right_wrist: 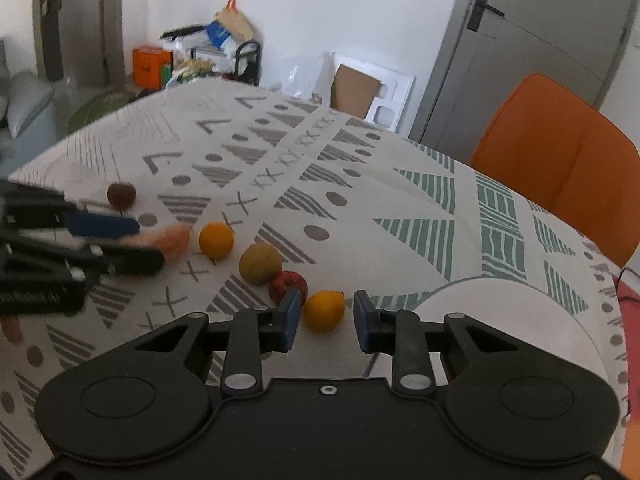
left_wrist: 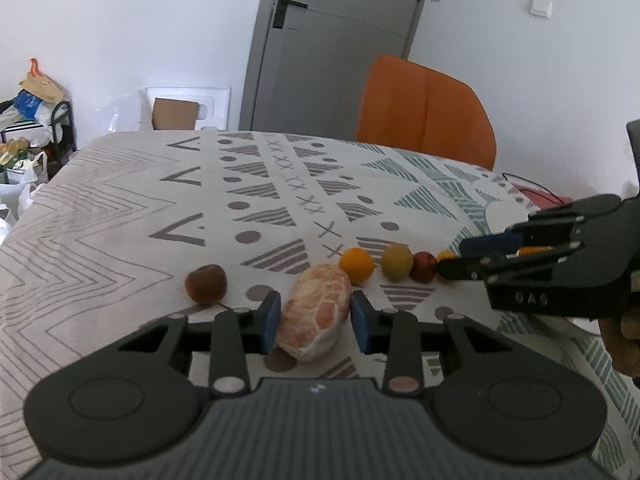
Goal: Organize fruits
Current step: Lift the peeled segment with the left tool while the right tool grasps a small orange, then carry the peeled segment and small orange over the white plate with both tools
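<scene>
A row of fruits lies on the patterned tablecloth [left_wrist: 120, 208]. In the left wrist view, my left gripper [left_wrist: 316, 314] is open around a peeled pomelo piece [left_wrist: 316, 312], pads apart from its sides. A brown fruit [left_wrist: 206, 283] lies to its left; an orange [left_wrist: 357, 266], a greenish-brown fruit [left_wrist: 397, 262] and a red fruit [left_wrist: 425, 267] continue to the right. In the right wrist view, my right gripper [right_wrist: 326, 316] is open around a small yellow-orange fruit [right_wrist: 324, 311], beside the red fruit [right_wrist: 288, 286]. The right gripper [left_wrist: 460, 258] also shows in the left view.
An orange chair [left_wrist: 426, 108] stands behind the table's far right edge. A grey door [left_wrist: 332, 40] is behind it. Bags and a rack [right_wrist: 216, 52] stand past the far left. A red item [left_wrist: 540, 196] lies at the table's right edge.
</scene>
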